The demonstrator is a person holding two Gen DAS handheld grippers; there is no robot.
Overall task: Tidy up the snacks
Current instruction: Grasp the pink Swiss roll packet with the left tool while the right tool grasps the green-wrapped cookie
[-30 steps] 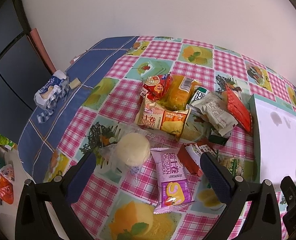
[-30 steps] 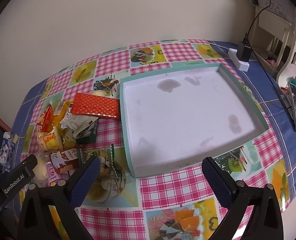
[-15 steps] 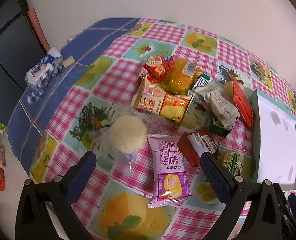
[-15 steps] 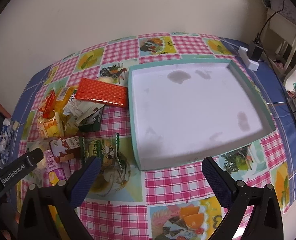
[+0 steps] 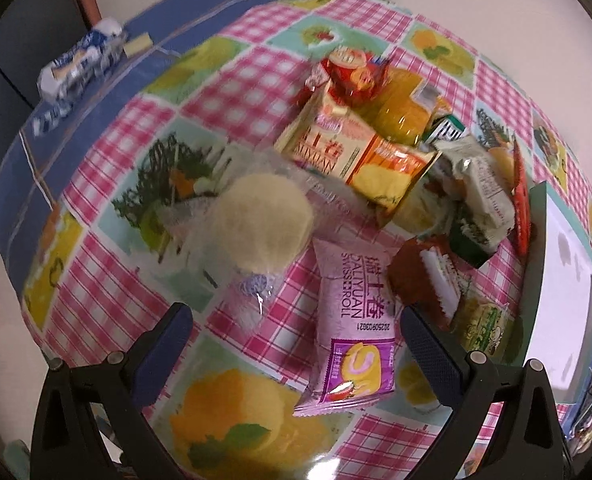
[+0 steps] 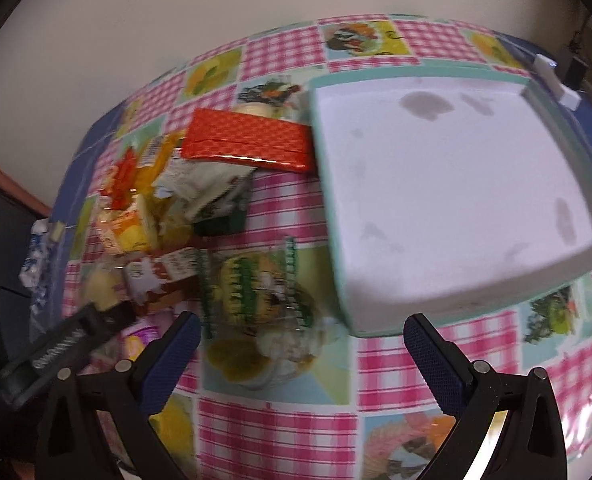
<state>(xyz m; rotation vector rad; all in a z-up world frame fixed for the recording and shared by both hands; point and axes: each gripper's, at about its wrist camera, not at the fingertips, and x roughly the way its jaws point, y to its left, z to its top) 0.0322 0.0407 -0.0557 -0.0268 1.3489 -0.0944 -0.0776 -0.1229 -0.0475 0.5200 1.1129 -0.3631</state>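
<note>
Directly between the left claw point(image 5: 293, 330) tips (spread wide) lies the pink packet point(image 5: 354, 324).

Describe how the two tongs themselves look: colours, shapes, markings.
Both the left tongs and right tongs have black angular frames with silver rivets and dark blue textured pads. White lettering runs along the left one's side in the right wrist view, too blurred to read.

the white tray point(image 6: 448, 184) floor lies bare, open from above inside its teal rim; checked cloth point(image 6: 279, 432) near the right gripper is free too. left of the tray, packets crowd together: the red box point(image 6: 247, 140) touches the rim, the pink swiss roll point(image 5: 356, 320) and round bun point(image 5: 259, 224) lie by the left gripper's spread jaws
</note>
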